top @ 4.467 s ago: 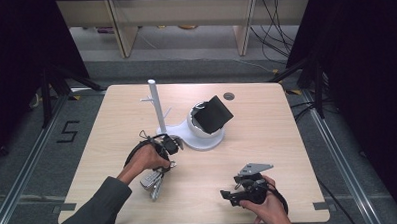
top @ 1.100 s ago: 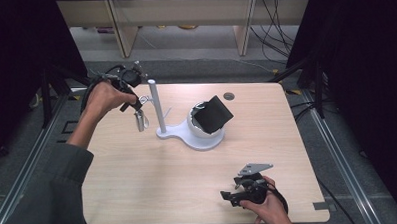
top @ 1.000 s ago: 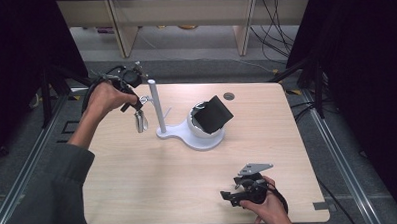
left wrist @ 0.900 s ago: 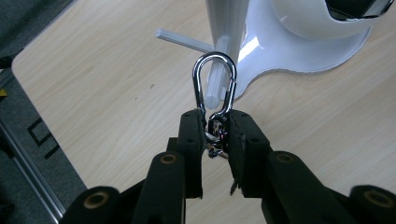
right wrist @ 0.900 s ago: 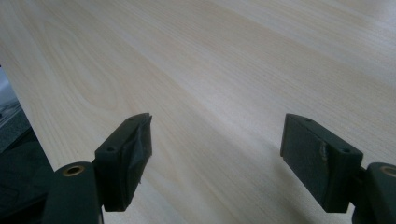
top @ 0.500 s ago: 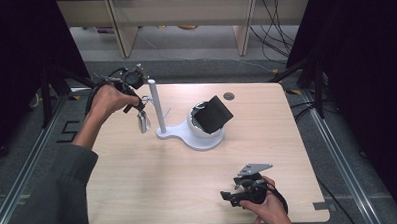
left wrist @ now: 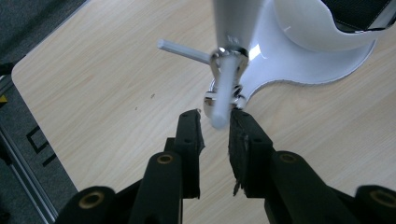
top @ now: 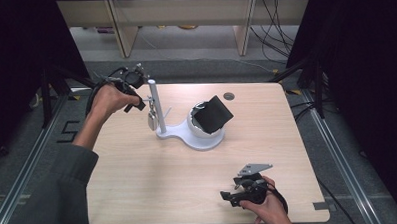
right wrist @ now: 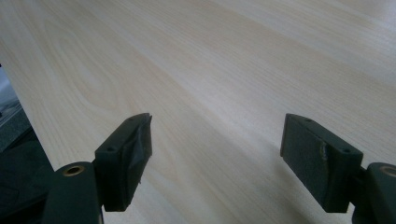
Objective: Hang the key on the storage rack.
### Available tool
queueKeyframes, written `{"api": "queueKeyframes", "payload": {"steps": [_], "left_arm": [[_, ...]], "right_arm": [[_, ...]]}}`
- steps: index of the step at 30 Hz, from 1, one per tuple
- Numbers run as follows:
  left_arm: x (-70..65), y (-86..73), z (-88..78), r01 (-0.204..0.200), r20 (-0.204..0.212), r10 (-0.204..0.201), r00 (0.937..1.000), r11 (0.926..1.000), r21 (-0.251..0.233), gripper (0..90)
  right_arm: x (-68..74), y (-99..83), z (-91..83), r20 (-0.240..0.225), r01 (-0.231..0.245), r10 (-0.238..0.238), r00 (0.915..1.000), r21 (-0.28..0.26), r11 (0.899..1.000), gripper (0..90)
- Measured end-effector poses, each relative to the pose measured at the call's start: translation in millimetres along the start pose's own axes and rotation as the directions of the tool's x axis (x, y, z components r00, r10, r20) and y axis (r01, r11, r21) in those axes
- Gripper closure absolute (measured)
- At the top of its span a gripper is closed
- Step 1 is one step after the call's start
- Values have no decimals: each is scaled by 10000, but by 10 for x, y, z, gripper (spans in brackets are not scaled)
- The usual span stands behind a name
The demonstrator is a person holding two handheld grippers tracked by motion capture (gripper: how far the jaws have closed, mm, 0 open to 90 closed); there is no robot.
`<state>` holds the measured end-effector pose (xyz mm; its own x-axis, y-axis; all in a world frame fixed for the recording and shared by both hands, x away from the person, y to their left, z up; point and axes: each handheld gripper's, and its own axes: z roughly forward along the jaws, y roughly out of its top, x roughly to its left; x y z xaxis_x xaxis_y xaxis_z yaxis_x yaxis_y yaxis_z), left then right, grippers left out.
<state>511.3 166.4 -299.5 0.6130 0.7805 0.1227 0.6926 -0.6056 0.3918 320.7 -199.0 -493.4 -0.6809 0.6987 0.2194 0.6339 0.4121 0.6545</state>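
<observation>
A white stand [top: 187,137] with an upright post [top: 156,106] sits mid-table. Its bowl holds a black pad [top: 214,114]. A silver metal piece with a loop [top: 150,119] hangs beside the post from a white peg [left wrist: 184,50]. In the left gripper view that piece [left wrist: 211,99] dangles just beyond the jaw tips. My left gripper [top: 142,105] [left wrist: 215,122] has just been opening a little; the jaws stand narrowly apart, nothing pressed between the pads. My right gripper [top: 228,197] [right wrist: 217,140] rests wide open on the table at the front right, holding nothing.
The light wooden table [top: 139,184] has a small round cable hole [top: 229,96] near its far edge. Dark floor with metal rails [top: 18,163] lies to the left, and cables and shelf legs behind.
Since 4.5 s ago my left hand went from the table's front up to the post with the silver piece. In the last second the piece swung slightly towards the post. The right hand stayed put.
</observation>
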Motion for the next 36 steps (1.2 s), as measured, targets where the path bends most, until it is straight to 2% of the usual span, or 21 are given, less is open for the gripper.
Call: {"api": "queueKeyframes", "payload": {"steps": [1, 3, 6, 8, 11, 13, 16, 18, 22, 25, 30, 33, 34, 36], "left_arm": [[1, -4, -2, -23, -5, 23, 10000, 10000, -2, 723], [-5, -12, -9, -74, 6, 74, 10000, 9999, 87, 719], [-4, -26, -24, 20, 15, -20, 10000, 10000, 5, 700], [-5, -33, -31, -9, 51, 8, 10000, 10000, 83, 689], [-5, -46, -44, 30, 73, -30, 10000, 10000, -37, 660], [-18, -63, -49, -2, 186, 3, 9998, 10000, -43, 627], [-33, -98, -36, -14, 109, 14, 9999, 10000, 19, 569], [-38, -128, -21, 63, 368, -65, 9993, 10000, 42, 531], [-25, -168, -17, 130, 380, -131, 9992, 9999, 6, 483], [-51, -193, -19, 119, 344, -116, 9993, 9999, -63, 441], [-104, -250, -17, 204, 643, -190, 9977, 9996, -214, 359], [-126, -301, -14, 18, 702, -4, 9975, 9998, -192, 326], [-145, -324, -12, 85, 707, -64, 9975, 9995, -297, 317], [-174, -367, -6, 133, 802, -95, 9967, 9988, -468, 307]], "right_arm": [[0, 2, -5, 26, -58, 58, 10000, 108, 9999, 258], [0, -1, 8, 19, -77, 77, 10000, -96, 9999, 258], [-3, 1, -3, 35, -61, 61, 10000, 52, 10000, 258], [-4, -2, 10, 13, -89, 90, 10000, -143, 9999, 258], [-4, -5, 9, 17, -143, 143, 9999, -124, 9998, 258], [-6, 1, -11, 32, -110, 110, 9999, 55, 9999, 258], [-12, 1, -8, 43, -20, 20, 10000, -8, 10000, 258], [-11, 2, -8, 39, -35, 35, 10000, -13, 10000, 258], [-6, -5, 9, 51, -112, 112, 9999, -99, 9999, 258], [-5, -5, 6, 48, -120, 121, 9999, -91, 9999, 258], [-6, -6, 2, 61, -133, 134, 9999, -110, 9999, 258], [-10, 0, -11, 81, -89, 89, 9999, 26, 10000, 258], [-7, -5, 0, 84, -125, 126, 9999, -124, 9998, 258], [-8, 0, -15, 61, -89, 89, 9999, 5, 10000, 258]]}}
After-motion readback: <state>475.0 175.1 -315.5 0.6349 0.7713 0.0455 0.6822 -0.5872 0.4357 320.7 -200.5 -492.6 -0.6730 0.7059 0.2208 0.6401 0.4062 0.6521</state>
